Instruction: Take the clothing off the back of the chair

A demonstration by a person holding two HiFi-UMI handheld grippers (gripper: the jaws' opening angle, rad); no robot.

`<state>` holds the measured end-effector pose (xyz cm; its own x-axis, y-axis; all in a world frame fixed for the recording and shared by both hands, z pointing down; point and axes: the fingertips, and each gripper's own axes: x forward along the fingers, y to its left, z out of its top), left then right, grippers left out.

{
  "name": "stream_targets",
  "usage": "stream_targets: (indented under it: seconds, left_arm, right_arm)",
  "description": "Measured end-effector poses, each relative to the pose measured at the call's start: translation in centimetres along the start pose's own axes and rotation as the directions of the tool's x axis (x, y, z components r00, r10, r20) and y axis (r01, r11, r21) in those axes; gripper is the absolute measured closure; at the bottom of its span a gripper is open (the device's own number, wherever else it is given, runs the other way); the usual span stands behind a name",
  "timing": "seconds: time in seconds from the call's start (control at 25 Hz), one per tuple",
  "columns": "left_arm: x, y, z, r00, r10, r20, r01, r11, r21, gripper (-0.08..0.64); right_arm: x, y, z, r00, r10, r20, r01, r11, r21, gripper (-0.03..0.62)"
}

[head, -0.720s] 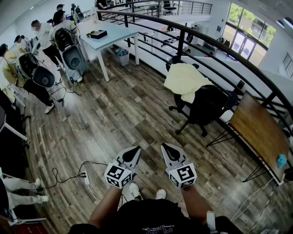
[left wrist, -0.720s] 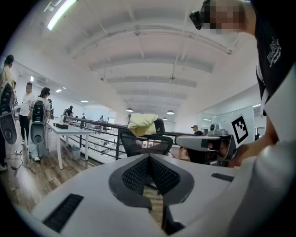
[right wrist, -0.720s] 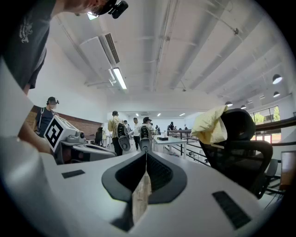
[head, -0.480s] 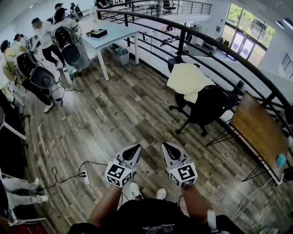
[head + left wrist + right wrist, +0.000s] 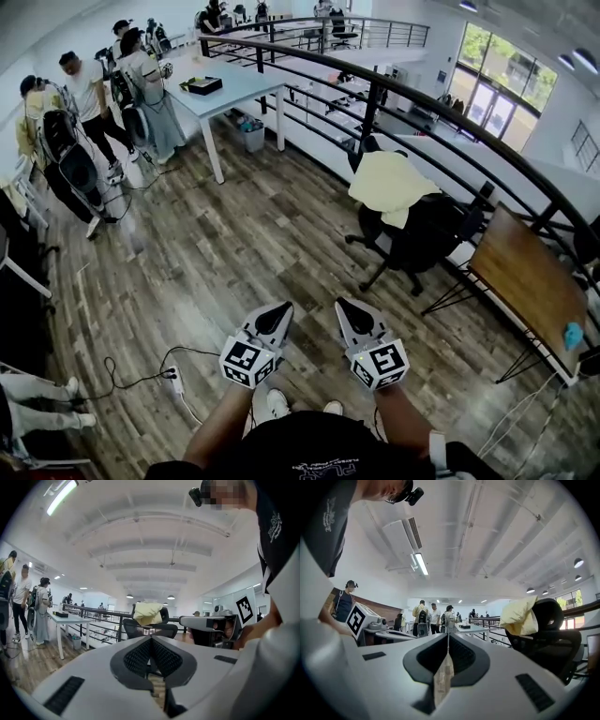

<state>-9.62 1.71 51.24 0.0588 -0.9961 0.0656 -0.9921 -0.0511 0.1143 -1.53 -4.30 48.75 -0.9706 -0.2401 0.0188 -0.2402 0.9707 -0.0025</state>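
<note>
A pale yellow garment [image 5: 392, 184] hangs over the back of a black office chair [image 5: 424, 234] by the railing, at the right of the head view. The garment [image 5: 148, 612] shows small and far off in the left gripper view, and the garment [image 5: 520, 616] hangs at the right in the right gripper view. My left gripper [image 5: 280, 311] and right gripper [image 5: 346, 307] are held side by side in front of me, well short of the chair. Both are shut and hold nothing.
A curved black railing [image 5: 412, 89] runs behind the chair. A wooden desk [image 5: 534, 281] stands right of it, a light blue table [image 5: 220, 80] at the back. Several people [image 5: 89, 94] stand at the left. A power strip and cable [image 5: 173, 375] lie on the floor.
The view has shifted forward a little toward the chair; the people at the left have shifted. Both grippers keep their place in front of me, still shut.
</note>
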Motion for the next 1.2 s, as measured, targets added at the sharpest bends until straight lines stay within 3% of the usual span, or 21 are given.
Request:
stream_targets:
  seconds: [0.72,1.2]
  left_arm:
    - [-1.6,4.7,-0.5,0.998,-0.063,0.009,0.063,0.998,-0.006,0.547]
    - [-2.3,6.1,0.1,0.989,-0.145,0.003,0.145,0.989,0.008,0.548]
  right_arm:
    - [3.5,2.5,0.5,0.996,-0.087,0.019,0.088,0.996,-0.034,0.568]
    - [3.8,3.4,1.0,0.983,-0.180,0.022,0.181,0.983,-0.043,0.568]
